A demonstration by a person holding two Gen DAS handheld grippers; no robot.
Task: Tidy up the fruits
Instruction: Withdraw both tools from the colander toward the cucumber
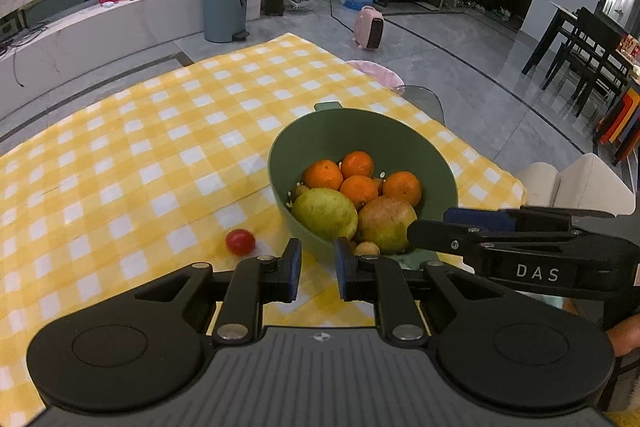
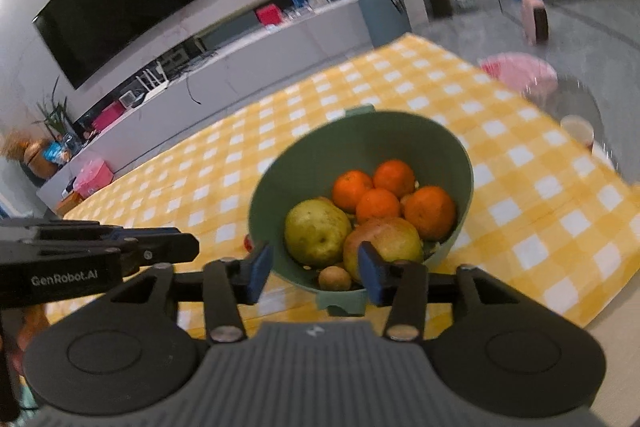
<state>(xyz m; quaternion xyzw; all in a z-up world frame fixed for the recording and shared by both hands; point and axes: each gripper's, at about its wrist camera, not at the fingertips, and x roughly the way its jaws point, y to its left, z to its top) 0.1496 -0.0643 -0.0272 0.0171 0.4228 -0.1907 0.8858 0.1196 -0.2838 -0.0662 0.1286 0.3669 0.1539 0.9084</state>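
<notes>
Jaws apart; tomato (image 1: 240, 241) left-view only

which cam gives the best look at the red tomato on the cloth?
Left wrist. The tomato lies in full view on the checked cloth, left of the green bowl and apart from it. The right wrist view shows only a red sliver between the bowl wall and that gripper's finger, and it is blurred.
</notes>
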